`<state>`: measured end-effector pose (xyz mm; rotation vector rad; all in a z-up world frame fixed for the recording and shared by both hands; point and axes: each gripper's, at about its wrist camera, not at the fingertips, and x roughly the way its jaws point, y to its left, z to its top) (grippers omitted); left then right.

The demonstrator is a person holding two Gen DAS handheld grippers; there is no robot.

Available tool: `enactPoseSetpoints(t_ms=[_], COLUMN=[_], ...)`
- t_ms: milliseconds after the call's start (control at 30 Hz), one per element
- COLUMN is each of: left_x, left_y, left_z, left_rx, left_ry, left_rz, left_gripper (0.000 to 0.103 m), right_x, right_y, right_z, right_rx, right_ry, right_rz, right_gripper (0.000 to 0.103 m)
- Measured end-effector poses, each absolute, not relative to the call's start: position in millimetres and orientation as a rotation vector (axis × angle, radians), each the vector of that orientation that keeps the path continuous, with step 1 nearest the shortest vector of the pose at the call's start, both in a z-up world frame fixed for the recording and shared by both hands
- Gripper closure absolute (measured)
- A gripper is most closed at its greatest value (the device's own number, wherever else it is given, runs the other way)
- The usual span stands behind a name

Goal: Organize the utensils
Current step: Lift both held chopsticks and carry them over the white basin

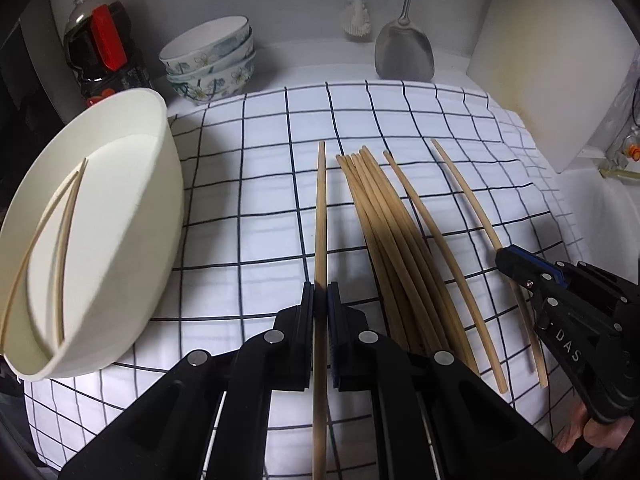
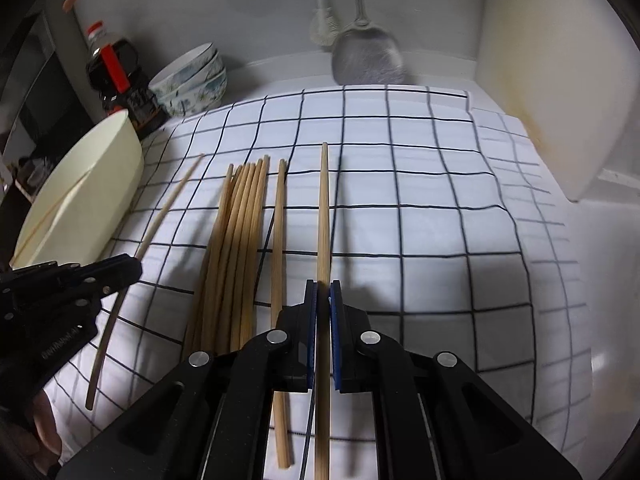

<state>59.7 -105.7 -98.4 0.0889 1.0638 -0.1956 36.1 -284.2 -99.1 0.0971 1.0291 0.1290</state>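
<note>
Nearest me in the left wrist view, my left gripper (image 1: 320,292) has its fingers (image 1: 306,312) clenched on one chopstick (image 1: 320,208), which runs straight toward twelve o'clock between the pads. In the right wrist view my right gripper (image 2: 323,292) grips likewise: its fingers (image 2: 338,320) are clamped on a second chopstick (image 2: 324,216), also pointing to twelve o'clock.

Just beyond, on the checked cloth (image 1: 260,152), the loose bundle of chopsticks (image 1: 384,216) lies at about one o'clock from the left gripper, and another single chopstick (image 1: 424,220) lies apart on its right. From the left camera the right gripper sits at three o'clock, near the frame's edge.

At nine o'clock a cream tub (image 1: 132,216) stands tilted on the cloth's edge, with two thin sticks (image 1: 64,232) inside it.

Farther back, at eleven o'clock, stacked floral bowls (image 1: 212,60) stand on the counter (image 1: 304,60) beside a dark sauce bottle (image 1: 100,44). At one o'clock a metal spatula (image 1: 404,48) hangs by the wall, next to a white brush (image 1: 358,16).
</note>
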Motion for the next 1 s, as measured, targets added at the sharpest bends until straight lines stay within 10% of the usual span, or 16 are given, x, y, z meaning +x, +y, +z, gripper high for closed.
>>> enactPoseSetpoints(t_ms=[1000], left_x=[55.8], left_y=[99.0], left_z=[3.2], left_rx=[-0.062], left_ry=[0.889], left_rz=[-0.012], left_gripper=[0.096], right_x=[69.7], right_y=[-94.4], right_z=[7.9], right_rx=[0.050], right_ry=[0.897], right_rz=[0.406], right_gripper=[0.097])
